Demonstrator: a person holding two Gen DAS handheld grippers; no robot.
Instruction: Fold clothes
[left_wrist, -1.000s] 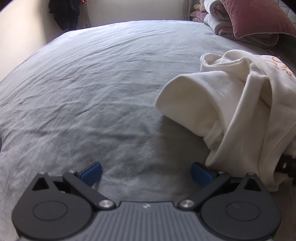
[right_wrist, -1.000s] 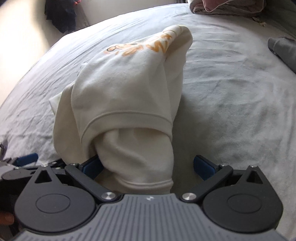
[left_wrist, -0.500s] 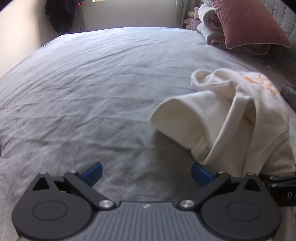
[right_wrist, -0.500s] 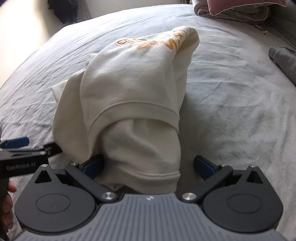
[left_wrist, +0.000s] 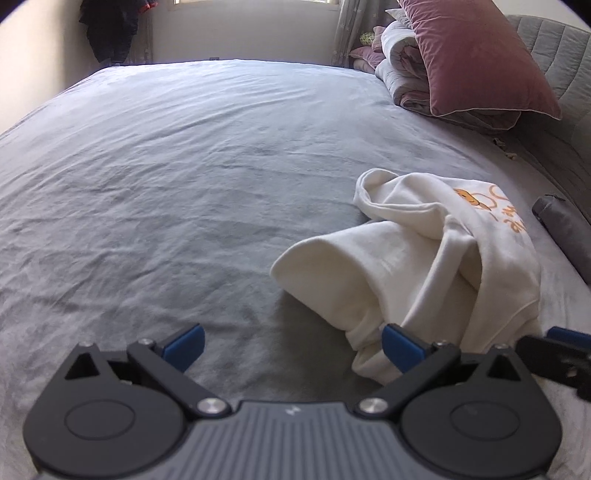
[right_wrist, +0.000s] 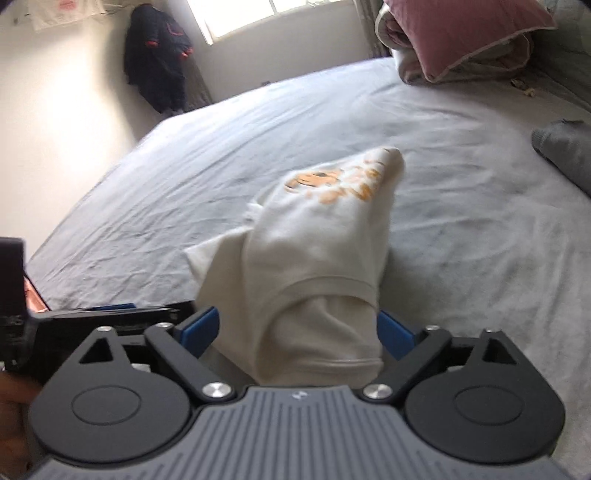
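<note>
Right now left claw (left_wrist: 291, 347) is spread wide above the grey bed (left_wrist: 184, 177), nothing held; right claw (right_wrist: 297, 330) also spread, cream sweatshirt (right_wrist: 321, 254) bunched between its fingers.

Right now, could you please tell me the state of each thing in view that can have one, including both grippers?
Cream sweatshirt: crumpled in a heap on the bed, not yet folded, print showing.
Left gripper: open, holding nothing, over bare sheet.
Right gripper: open, sweatshirt's hem between its fingers, not pinched.
Grey garment: lying loose at the bed's edge.
Pink pillow: propped on rolled bedding.
</note>
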